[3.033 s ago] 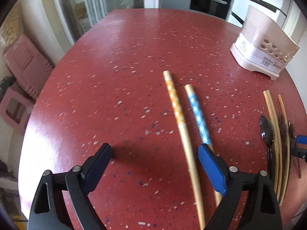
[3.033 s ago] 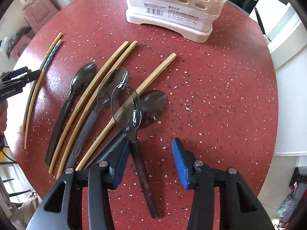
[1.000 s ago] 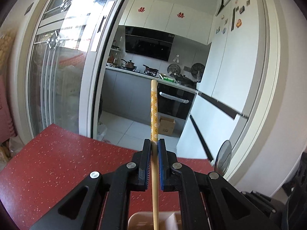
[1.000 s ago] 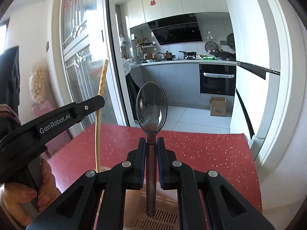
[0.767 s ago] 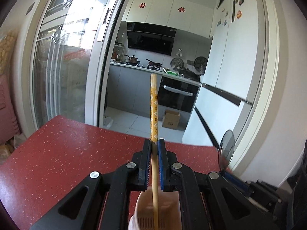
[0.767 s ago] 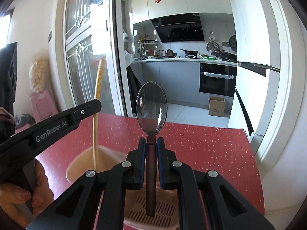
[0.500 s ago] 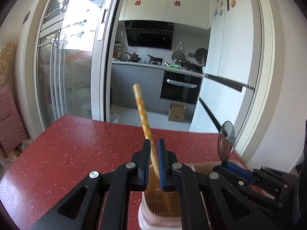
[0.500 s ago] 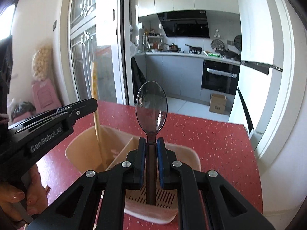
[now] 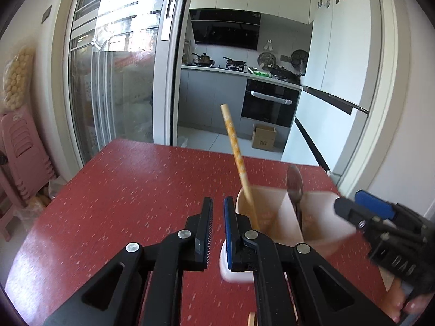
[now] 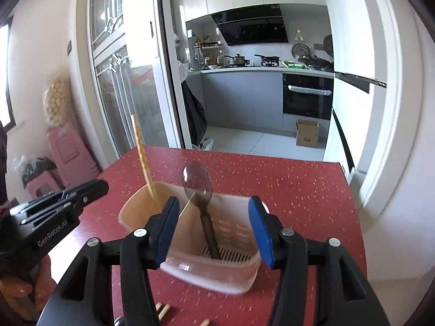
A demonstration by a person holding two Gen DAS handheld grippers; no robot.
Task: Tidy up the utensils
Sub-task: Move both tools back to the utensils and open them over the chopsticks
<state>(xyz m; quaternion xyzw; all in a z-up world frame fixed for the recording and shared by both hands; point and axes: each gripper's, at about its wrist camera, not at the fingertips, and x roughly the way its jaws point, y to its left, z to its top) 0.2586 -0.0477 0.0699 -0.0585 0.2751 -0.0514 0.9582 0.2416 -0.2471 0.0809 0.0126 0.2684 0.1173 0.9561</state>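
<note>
One chopstick [image 9: 239, 163] and one spoon [image 10: 199, 187] in holder [image 10: 217, 274], left gripper [image 9: 217, 212] together, right gripper [image 10: 213, 228] apart.

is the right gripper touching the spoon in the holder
Apart. The right wrist view shows the right gripper with its jaws just opened wide, and the spoon standing in the holder with clear space on both sides of its handle.

Holder [image 10: 217, 274] on table [image 10: 299, 195], two compartments.
Chopstick [image 10: 141, 160] leans in left compartment; spoon [image 10: 201, 190] stands in right one; kitchen behind the table.
</note>
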